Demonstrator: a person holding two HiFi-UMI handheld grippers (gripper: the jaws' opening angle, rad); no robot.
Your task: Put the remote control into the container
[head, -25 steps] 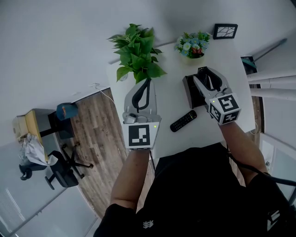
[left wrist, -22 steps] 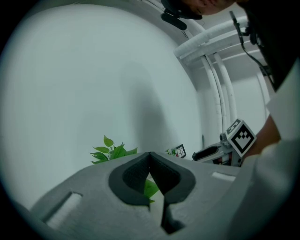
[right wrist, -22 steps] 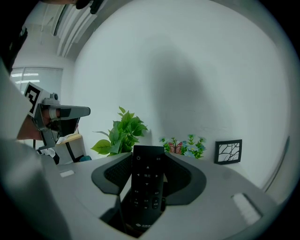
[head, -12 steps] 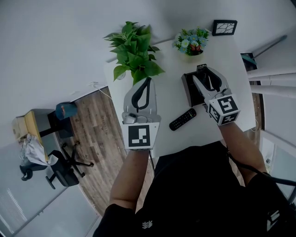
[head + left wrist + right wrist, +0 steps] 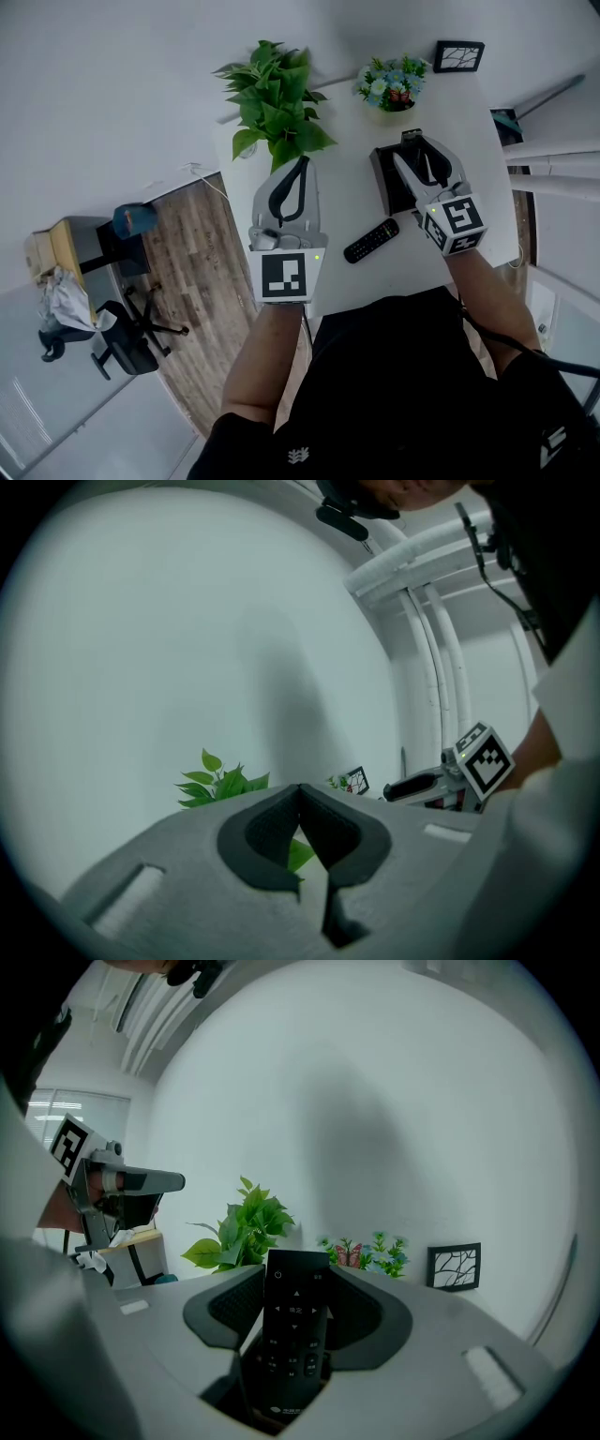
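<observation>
A black remote control [image 5: 292, 1335] lies lengthwise between the jaws of my right gripper [image 5: 298, 1265], power button towards the fingertips, and both pads press on its sides. In the head view the right gripper [image 5: 419, 150] hovers over the right side of the black box container [image 5: 384, 183] on the white table [image 5: 347, 202]. A second black remote [image 5: 371, 241] lies flat on the table, nearer me than the container. My left gripper [image 5: 300, 164] hangs over the table's left edge, shut with nothing in it [image 5: 300, 791].
A leafy green plant [image 5: 277, 112] stands at the table's back left. A pot of flowers [image 5: 392, 89] and a small picture frame [image 5: 457, 56] stand at the back. Wooden floor, an office chair [image 5: 117, 342] and a desk lie to the left. White pipes [image 5: 553, 169] run on the right.
</observation>
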